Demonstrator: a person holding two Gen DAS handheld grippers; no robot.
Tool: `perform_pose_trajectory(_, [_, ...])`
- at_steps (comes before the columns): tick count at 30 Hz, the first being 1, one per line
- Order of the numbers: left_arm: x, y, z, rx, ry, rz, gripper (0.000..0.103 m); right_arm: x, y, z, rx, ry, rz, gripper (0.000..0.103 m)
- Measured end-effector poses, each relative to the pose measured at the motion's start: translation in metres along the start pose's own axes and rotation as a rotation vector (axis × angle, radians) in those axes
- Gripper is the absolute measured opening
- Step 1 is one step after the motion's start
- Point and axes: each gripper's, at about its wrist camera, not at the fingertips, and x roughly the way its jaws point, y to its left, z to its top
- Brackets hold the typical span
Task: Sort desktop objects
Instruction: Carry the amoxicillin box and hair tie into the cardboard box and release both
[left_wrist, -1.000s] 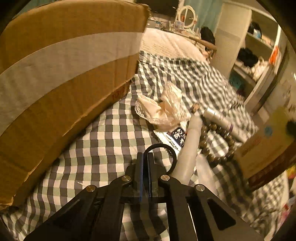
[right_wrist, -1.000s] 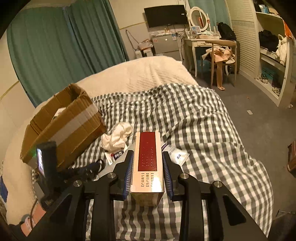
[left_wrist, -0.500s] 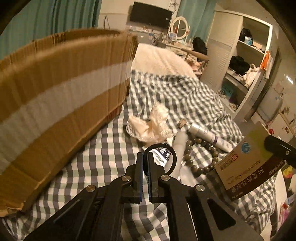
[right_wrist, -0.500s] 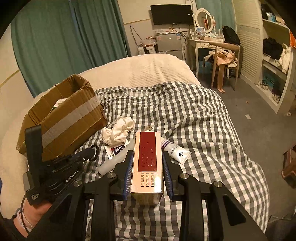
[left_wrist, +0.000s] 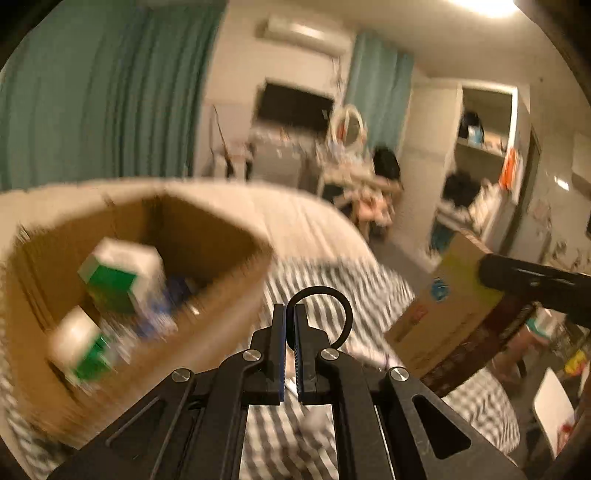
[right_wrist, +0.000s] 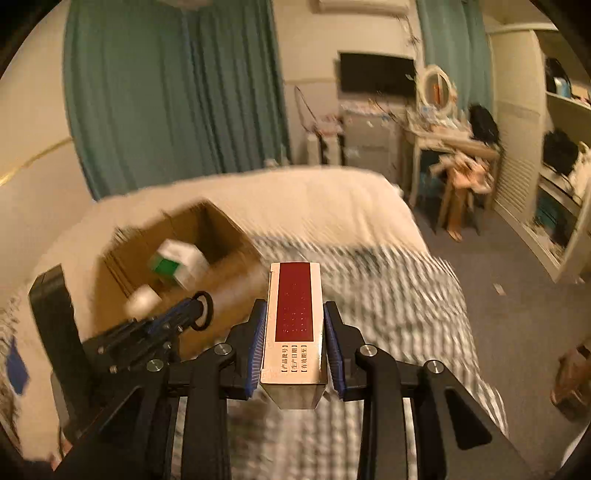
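the cardboard box on the checked bed already holds green-and-white cartons — part sorted. the left gripper pinches a black ring; the right gripper clamps a red-topped box — both, i judge, not yet dropped in.

Brown cardboard box; green-and-white cartons — grey-white checked bedspread; teal curtains

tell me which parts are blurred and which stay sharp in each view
Left wrist view: the open brown cardboard box and checked bedspread smear with motion, the left claw stays crisp. Right wrist view: the same smear, the red and cream carton stays sharp.
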Motion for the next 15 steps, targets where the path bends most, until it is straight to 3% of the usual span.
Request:
perform_pose_trajectory(4, [-0.018,0.029,0.042,-0.032,-0.082,0.096,0.004,0.007,0.053,0.047,-0.058,-0.077,0.096,0.029])
perform_pose_trajectory(7, [-0.006,0.065,0.060,-0.099,-0.060,0.171,0.004,0.025,0.084,0.072,-0.050,-0.104,0.166,0.029])
perform_pose_trajectory(9, [0.002,0.095,0.061,-0.149,-0.038,0.209,0.004,0.043,0.102,0.081,-0.042,-0.098,0.216,0.029])
perform_pose_trajectory(12, [0.011,0.125,0.045,-0.161,0.000,0.330,0.004,0.071,0.122,0.084,-0.065,-0.079,0.228,0.029])
perform_pose_trajectory(15, [0.020,0.146,0.038,-0.197,0.037,0.328,0.004,0.108,0.129,0.082,-0.045,-0.042,0.220,0.029])
